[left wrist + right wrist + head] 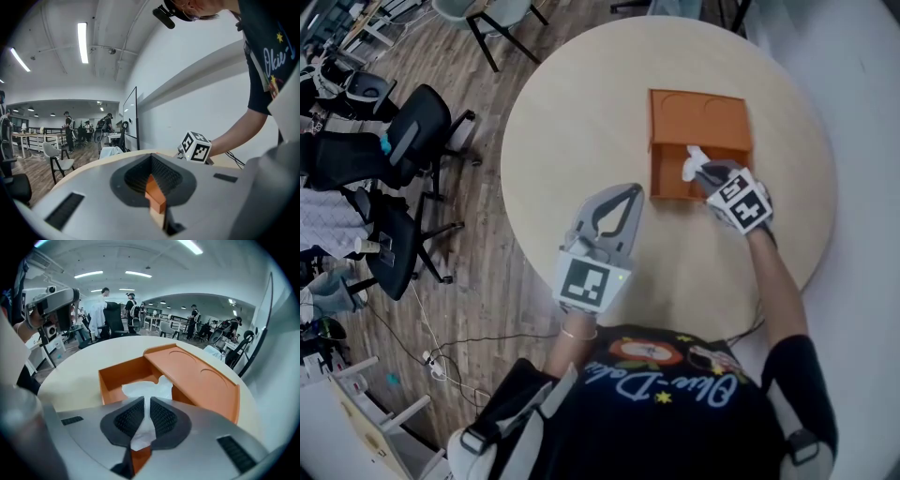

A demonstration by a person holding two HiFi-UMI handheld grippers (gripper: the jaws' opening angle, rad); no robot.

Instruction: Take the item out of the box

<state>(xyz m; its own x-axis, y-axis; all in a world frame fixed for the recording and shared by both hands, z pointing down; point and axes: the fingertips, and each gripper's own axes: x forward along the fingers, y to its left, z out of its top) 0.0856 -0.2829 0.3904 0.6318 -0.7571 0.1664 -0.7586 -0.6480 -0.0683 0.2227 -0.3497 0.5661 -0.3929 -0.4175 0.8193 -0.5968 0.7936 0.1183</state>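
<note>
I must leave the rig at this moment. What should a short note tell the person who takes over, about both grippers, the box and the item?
Left gripper: jaws together, holding nothing, above the table, to the left of the box in the head view.
Right gripper: jaws shut on the white crumpled item, reaching into the open part of the orange box.
Done: the item is gripped.
Left: the item is not yet out of the box. Lift it clear, probably straight up, and set it on the table.
</note>
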